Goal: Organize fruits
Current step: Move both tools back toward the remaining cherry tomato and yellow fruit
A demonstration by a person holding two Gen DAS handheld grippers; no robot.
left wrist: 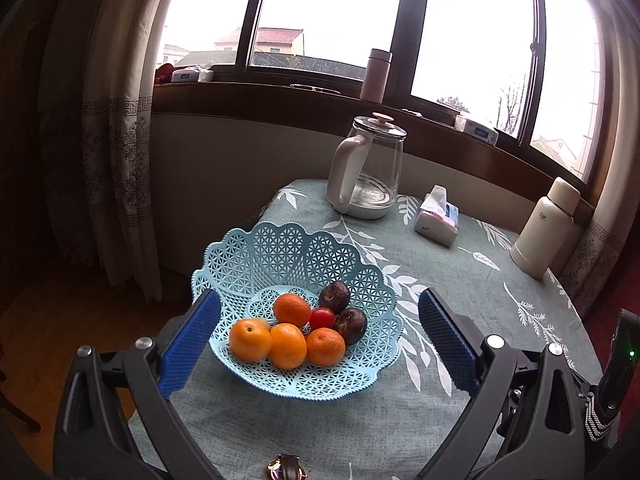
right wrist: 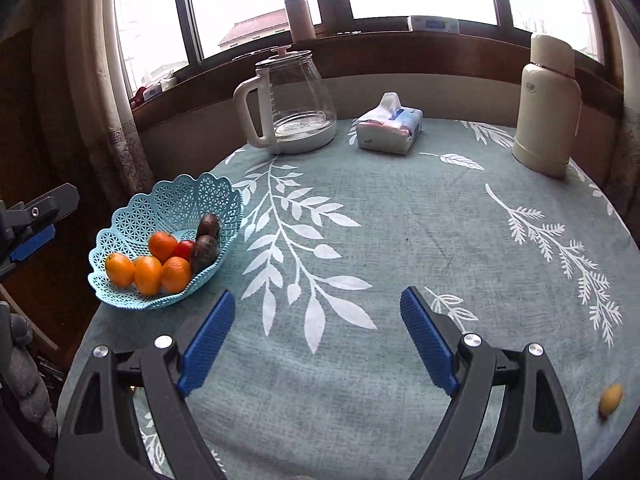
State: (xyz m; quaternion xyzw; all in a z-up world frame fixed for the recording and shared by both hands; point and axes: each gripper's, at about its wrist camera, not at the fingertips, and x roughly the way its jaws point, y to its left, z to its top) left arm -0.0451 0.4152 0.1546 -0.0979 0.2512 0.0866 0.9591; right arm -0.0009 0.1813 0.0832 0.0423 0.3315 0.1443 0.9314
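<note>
A light blue lattice basket (left wrist: 280,248) (right wrist: 176,204) stands on the table's left side. It holds several oranges (left wrist: 286,346) (right wrist: 148,276), a small red tomato (left wrist: 322,318) (right wrist: 185,249) and two dark purple fruits (left wrist: 350,324) (right wrist: 204,252). My left gripper (left wrist: 320,304) hangs open just in front of the basket, its blue pads either side of it, nothing held. My right gripper (right wrist: 318,300) stands open over bare cloth near the table's middle. A small yellow fruit (right wrist: 611,399) lies alone at the table's right edge. The left gripper's finger (right wrist: 34,236) shows at the right wrist view's left edge.
A glass kettle (left wrist: 366,168) (right wrist: 292,100), a tissue pack (left wrist: 436,220) (right wrist: 390,126) and a cream thermos (left wrist: 546,228) (right wrist: 548,108) stand along the table's far side by the window sill. A pink flask (left wrist: 376,76) sits on the sill. Curtains hang left and right. The teal leaf-print cloth (right wrist: 400,220) covers the round table.
</note>
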